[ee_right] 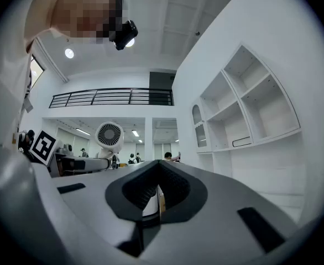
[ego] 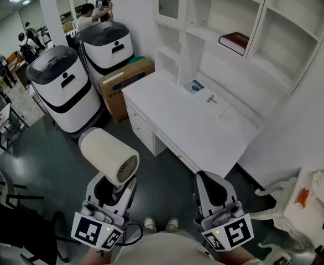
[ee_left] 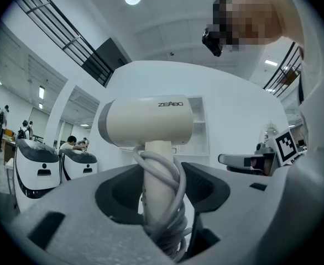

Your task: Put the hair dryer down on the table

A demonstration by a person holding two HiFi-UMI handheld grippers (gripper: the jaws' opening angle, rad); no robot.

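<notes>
A cream hair dryer (ego: 109,154) with a round rear grille is held up over the dark floor, short of the white table (ego: 195,126). My left gripper (ego: 113,187) is shut on its handle, and the grey cord is wound round that handle. In the left gripper view the hair dryer (ee_left: 145,123) stands upright between the jaws of my left gripper (ee_left: 159,192), barrel pointing sideways. My right gripper (ego: 212,184) hangs beside it, shut and empty. The right gripper view shows my right gripper (ee_right: 157,189) with jaws together and the hair dryer (ee_right: 109,134) off to the left.
On the table lie a small blue-and-white card (ego: 195,86) and a small metal piece (ego: 212,99). White shelves above hold a dark red book (ego: 235,41). Two white-and-black machines (ego: 62,87) and a cardboard box (ego: 123,87) stand left of the table. A white ornate stand (ego: 306,203) is at right.
</notes>
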